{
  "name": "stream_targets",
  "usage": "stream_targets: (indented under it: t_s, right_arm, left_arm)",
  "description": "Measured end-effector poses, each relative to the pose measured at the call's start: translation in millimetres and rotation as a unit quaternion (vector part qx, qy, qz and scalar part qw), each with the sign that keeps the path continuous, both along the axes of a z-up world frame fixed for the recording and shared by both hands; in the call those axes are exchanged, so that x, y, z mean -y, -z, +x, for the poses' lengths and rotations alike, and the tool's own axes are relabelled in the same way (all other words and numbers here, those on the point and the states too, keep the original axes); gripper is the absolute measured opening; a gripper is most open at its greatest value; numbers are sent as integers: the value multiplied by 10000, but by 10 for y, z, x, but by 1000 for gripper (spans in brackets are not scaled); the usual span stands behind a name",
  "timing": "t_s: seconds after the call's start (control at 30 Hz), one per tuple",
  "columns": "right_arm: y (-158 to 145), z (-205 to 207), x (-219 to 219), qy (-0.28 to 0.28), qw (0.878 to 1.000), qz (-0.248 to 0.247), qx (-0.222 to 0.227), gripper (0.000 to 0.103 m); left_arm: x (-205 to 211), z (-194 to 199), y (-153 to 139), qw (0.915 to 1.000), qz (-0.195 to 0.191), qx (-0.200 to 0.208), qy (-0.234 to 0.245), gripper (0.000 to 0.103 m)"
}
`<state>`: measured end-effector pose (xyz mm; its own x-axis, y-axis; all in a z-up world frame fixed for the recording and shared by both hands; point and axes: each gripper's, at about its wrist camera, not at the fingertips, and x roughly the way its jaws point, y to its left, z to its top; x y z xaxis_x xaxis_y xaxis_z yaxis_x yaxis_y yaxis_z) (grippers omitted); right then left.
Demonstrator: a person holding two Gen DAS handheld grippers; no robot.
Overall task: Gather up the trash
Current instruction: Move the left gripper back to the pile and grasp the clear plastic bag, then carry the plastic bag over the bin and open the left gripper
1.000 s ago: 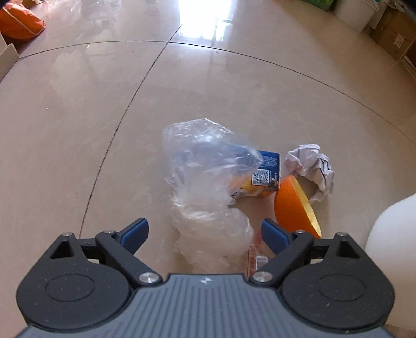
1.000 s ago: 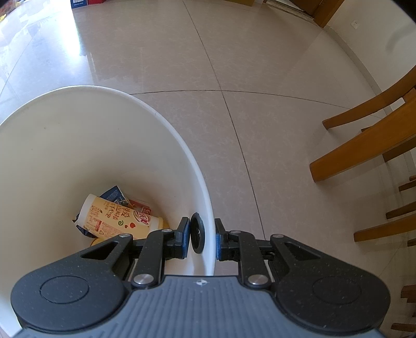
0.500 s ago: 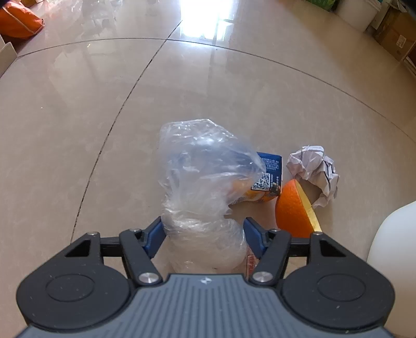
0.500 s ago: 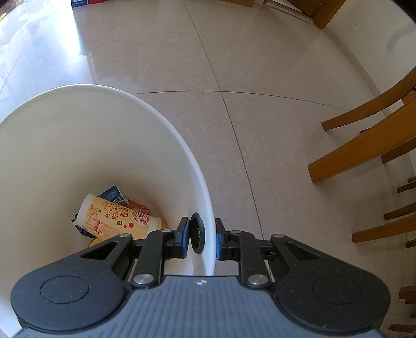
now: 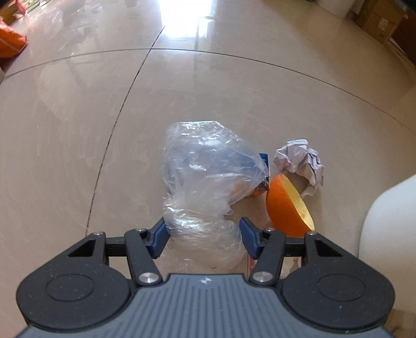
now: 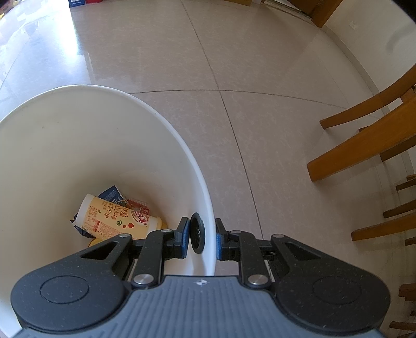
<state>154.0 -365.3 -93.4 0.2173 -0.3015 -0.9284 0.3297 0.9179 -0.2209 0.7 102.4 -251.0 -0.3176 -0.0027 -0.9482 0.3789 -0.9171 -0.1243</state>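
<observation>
A crumpled clear plastic bag [image 5: 208,169] lies on the tiled floor, and my left gripper [image 5: 204,235] has its blue pads pressed against both sides of the bag's lower lump. Behind the bag a blue and orange carton [image 5: 264,158] peeks out. To the right sit a half orange [image 5: 283,205] and a ball of crumpled paper [image 5: 301,161]. My right gripper [image 6: 201,240] is shut on the rim of the white bin [image 6: 78,124], beside a black round knob. A yellow drink cup [image 6: 117,221] and wrappers lie in the bin's bottom.
The white bin's side [image 5: 390,221] stands at the right of the left wrist view, close to the orange. Wooden chair legs [image 6: 364,145] stand to the right of the bin. An orange bag [image 5: 10,44] lies far left, and cardboard boxes [image 5: 379,20] far right.
My left gripper went from wide open to narrowed around the plastic bag and moved forward over it. The right gripper and the bin stayed put.
</observation>
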Motion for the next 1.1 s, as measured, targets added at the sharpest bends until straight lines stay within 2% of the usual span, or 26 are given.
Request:
stream_targets:
  t_s: [0.4, 0.6, 0.9, 1.1]
  right_arm:
    - [6, 21, -29, 33, 9999, -106, -47, 23]
    - [21, 41, -53, 53, 9998, -179, -93, 24]
    - [24, 52, -49, 150, 9997, -173, -118, 25]
    - [35, 52, -71, 96, 9996, -245, -133, 25]
  left_arm:
    - [-1, 122, -562, 9967, 21, 135, 804, 57]
    - [-65, 177, -1064, 9927, 198, 132, 1179, 57]
    - [-485, 158, -2061, 9772, 439, -46, 2078, 57]
    - [-978, 24, -2637, 9610, 532, -404, 2683, 57]
